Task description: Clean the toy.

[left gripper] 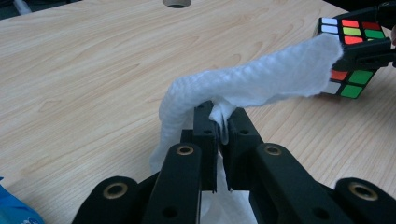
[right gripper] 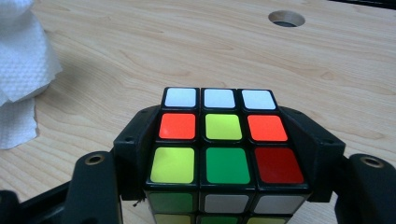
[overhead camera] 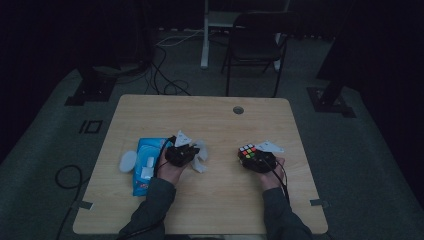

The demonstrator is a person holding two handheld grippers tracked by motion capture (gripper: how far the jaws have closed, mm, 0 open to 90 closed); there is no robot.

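My left gripper (left gripper: pixel 223 116) is shut on a crumpled white wipe (left gripper: pixel 261 79), pinched between its black pads; the wipe arches up and off to the right. In the high view the left gripper (overhead camera: pixel 192 152) sits left of centre on the wooden table (overhead camera: pixel 210 120), with the wipe (overhead camera: pixel 201 159) bunched at its tip. My right gripper (right gripper: pixel 223 126) is shut on a scrambled puzzle cube (right gripper: pixel 223 140), one jaw against each side. From above, the cube (overhead camera: pixel 247 151) sits at the right gripper (overhead camera: pixel 252 159), right of centre. The cube (left gripper: pixel 359 37) lies just behind the wipe's free end.
A blue pack of wipes (overhead camera: pixel 145 165) lies to the left of my left hand, with a white oval lid (overhead camera: pixel 128 161) beside it. A cable hole (overhead camera: pixel 238 110) is near the table's far edge. A dark chair (overhead camera: pixel 255 40) stands beyond the table.
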